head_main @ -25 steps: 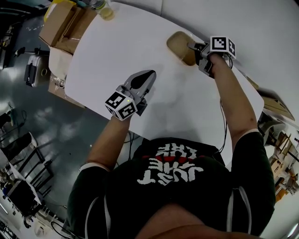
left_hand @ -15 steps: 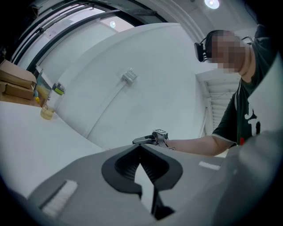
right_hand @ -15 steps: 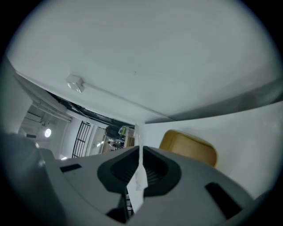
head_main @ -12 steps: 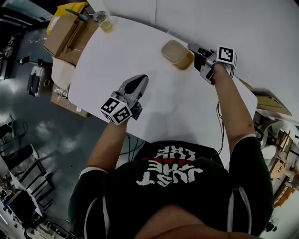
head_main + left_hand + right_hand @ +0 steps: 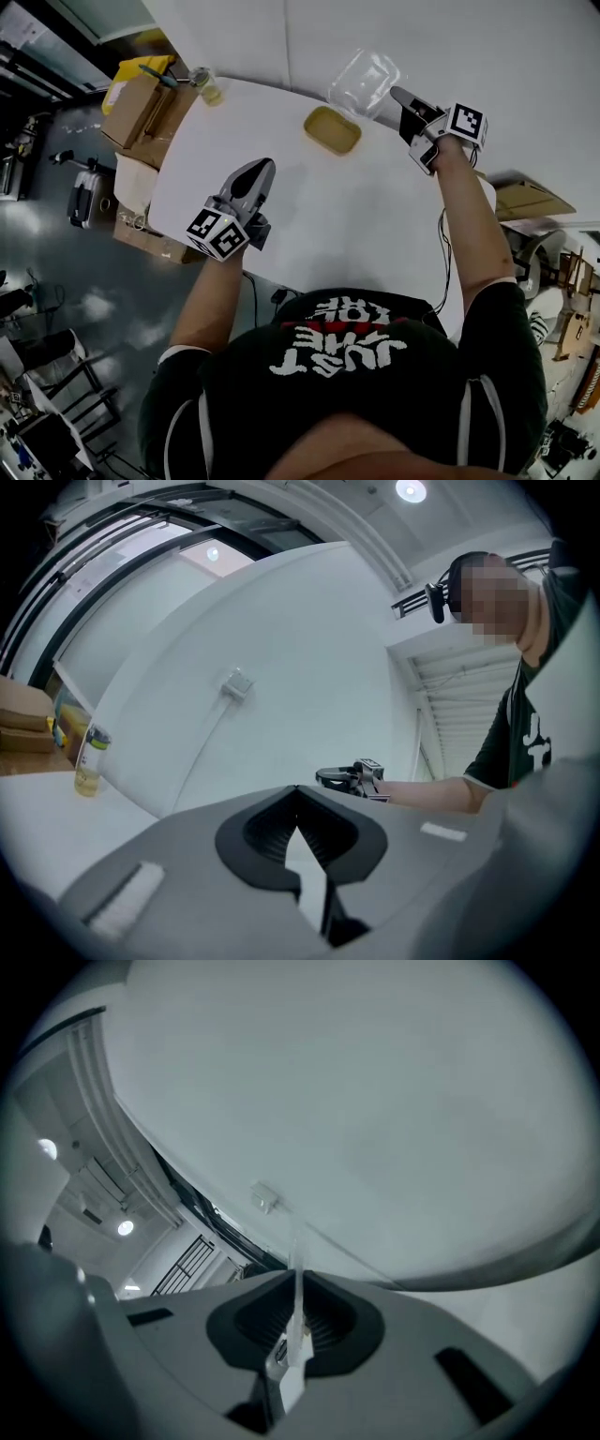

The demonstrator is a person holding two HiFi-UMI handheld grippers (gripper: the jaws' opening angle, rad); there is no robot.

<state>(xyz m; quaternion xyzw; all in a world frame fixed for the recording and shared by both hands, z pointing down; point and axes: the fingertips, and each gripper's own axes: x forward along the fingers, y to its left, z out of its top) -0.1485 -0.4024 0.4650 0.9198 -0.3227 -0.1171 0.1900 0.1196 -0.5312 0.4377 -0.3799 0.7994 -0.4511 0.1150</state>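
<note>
Lifting the clear lid point(image 5: 364, 80) pinched in its jaws, the right gripper point(image 5: 403, 97) has raised it off the tan container point(image 5: 332, 129), now open on the white table point(image 5: 361, 220), while the left gripper point(image 5: 255, 174) hovers closed and empty.

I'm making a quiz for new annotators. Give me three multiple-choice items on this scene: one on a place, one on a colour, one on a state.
1. Where does the bottle stand?
A) at a far corner of the table
B) on the floor
C) inside a drawer

2. What colour is the container?
A) blue
B) tan
C) red

3. What is the right gripper doing?
A) open, empty
B) shut on the bottle
C) shut on the clear lid

Key: A, the head view shows it at the corner by the cardboard boxes; B, it looks tan against the white top; C, a clear edge stands between its jaws.
</note>
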